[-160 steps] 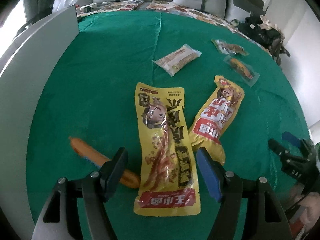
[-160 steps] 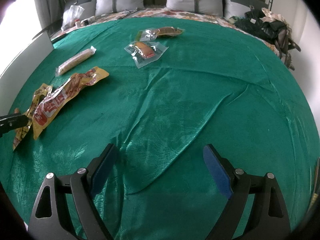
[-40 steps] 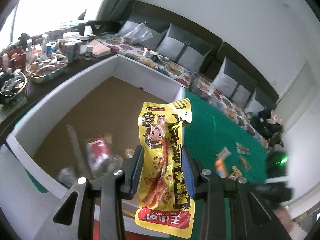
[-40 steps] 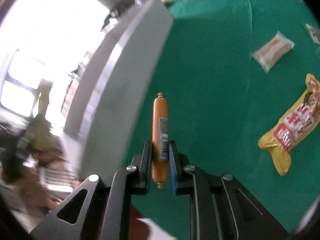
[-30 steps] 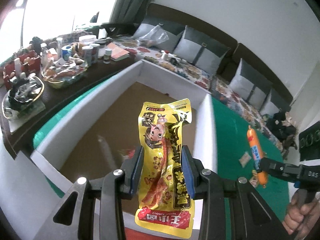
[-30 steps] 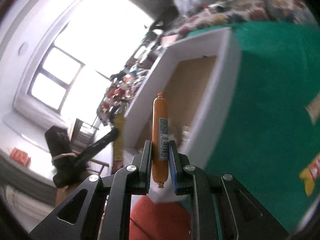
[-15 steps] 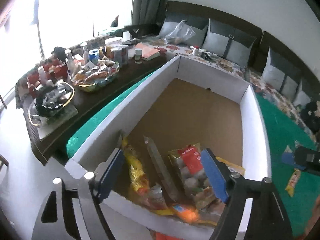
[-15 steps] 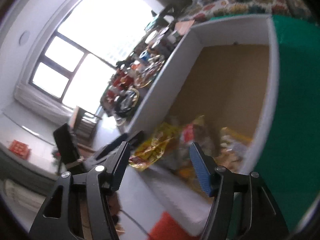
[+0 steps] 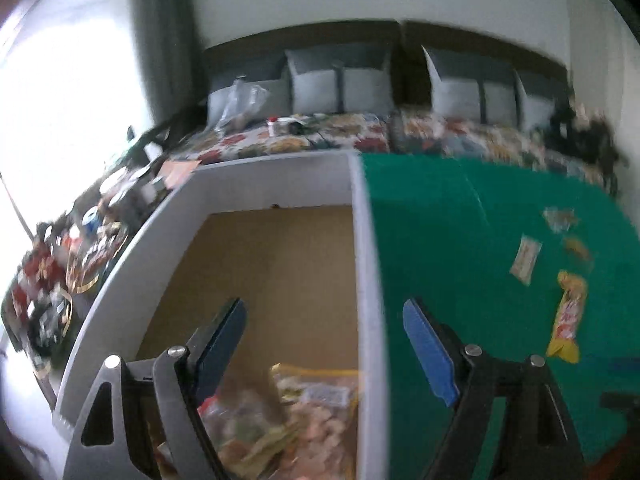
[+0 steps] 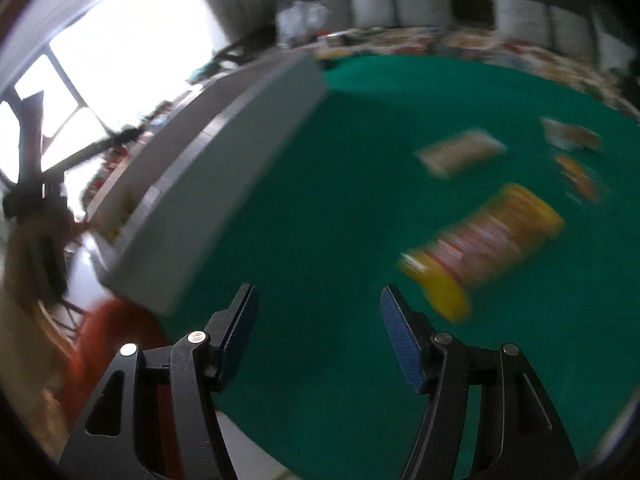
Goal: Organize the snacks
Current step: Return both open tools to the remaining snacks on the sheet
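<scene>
Inside white box (image 9: 367, 280), snack packets (image 9: 288, 420) (blurred), near end

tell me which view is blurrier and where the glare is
Right wrist view is blurrier: motion smear stretches the yellow snack pack and the white box, while the right gripper stays sharp. Left wrist view is only mildly soft; the box wall and left gripper read clearly. In both, the window blows out white at upper left.

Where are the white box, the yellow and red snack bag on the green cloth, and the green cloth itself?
white box (image 9: 366, 280), left wrist view, its right wall.
yellow and red snack bag (image 10: 486, 246), right wrist view, middle of pack.
green cloth (image 10: 340, 208), right wrist view, bare area.
</scene>
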Action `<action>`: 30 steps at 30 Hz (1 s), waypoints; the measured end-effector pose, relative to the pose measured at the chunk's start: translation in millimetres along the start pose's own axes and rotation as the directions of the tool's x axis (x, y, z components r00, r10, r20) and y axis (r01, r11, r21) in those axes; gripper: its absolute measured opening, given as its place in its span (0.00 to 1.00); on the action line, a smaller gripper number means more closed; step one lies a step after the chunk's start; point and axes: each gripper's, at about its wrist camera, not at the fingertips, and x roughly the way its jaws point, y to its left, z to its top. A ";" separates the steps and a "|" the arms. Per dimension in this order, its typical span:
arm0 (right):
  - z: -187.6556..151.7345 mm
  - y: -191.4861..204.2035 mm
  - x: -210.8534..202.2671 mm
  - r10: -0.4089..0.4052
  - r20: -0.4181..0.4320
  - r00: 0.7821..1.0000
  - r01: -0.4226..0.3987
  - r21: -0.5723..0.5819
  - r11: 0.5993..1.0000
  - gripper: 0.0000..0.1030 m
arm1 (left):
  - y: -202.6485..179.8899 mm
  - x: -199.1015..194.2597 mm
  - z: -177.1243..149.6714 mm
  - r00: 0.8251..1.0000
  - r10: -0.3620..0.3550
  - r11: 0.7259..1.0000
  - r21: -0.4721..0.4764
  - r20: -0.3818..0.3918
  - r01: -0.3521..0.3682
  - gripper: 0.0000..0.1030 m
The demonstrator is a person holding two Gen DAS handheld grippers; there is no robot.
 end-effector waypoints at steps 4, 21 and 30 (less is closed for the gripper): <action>-32.8 -34.3 -31.4 -0.117 0.094 0.989 0.113 0.048 0.992 0.65 | -37.0 33.8 0.3 0.992 0.057 0.995 0.091 -0.117 -0.046 0.78; -39.0 -84.9 -39.1 -0.436 0.120 0.892 0.434 0.051 0.900 0.65 | -23.3 52.5 -23.8 0.956 -0.018 0.998 -0.056 -0.293 0.001 0.78; -40.2 -98.6 -35.5 -0.477 0.085 0.875 0.474 0.055 0.879 0.65 | -56.7 29.4 -31.4 0.981 0.079 0.994 0.089 -0.178 -0.064 0.81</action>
